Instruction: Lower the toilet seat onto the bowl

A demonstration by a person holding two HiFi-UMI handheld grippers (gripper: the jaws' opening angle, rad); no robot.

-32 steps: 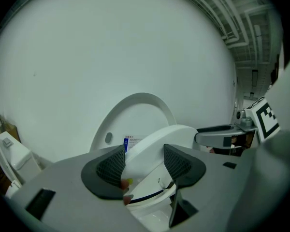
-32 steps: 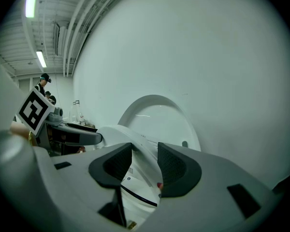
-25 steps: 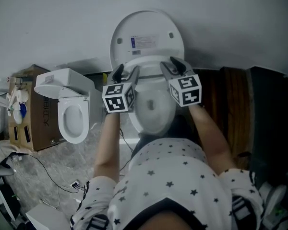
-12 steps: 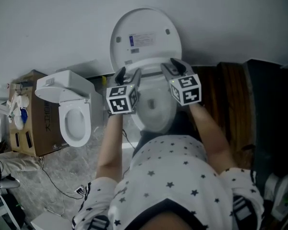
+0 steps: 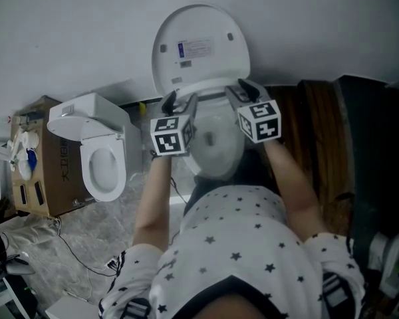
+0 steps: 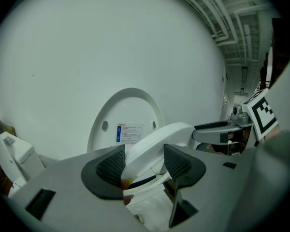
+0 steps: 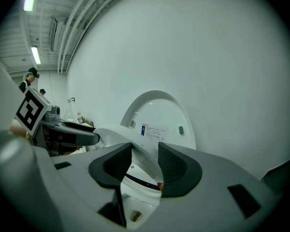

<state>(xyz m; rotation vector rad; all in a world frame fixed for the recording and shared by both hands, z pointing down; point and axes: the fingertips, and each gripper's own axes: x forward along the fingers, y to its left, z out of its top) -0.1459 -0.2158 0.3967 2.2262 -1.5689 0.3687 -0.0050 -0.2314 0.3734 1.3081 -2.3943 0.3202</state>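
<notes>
Toilet seat [image 5: 206, 87] tilted partway above the bowl [image 5: 216, 153], in front of the upright lid [image 5: 199, 45]. Left gripper [image 5: 177, 102] and right gripper [image 5: 244, 90] each clamp the seat's rim, one on either side.

We see the white toilet seat [image 6: 157, 137] tilted partway between the upright lid [image 5: 199, 42], which leans against the wall and carries a printed label, and the white bowl [image 5: 209, 165] below. The seat is not yet down on the rim.
</notes>
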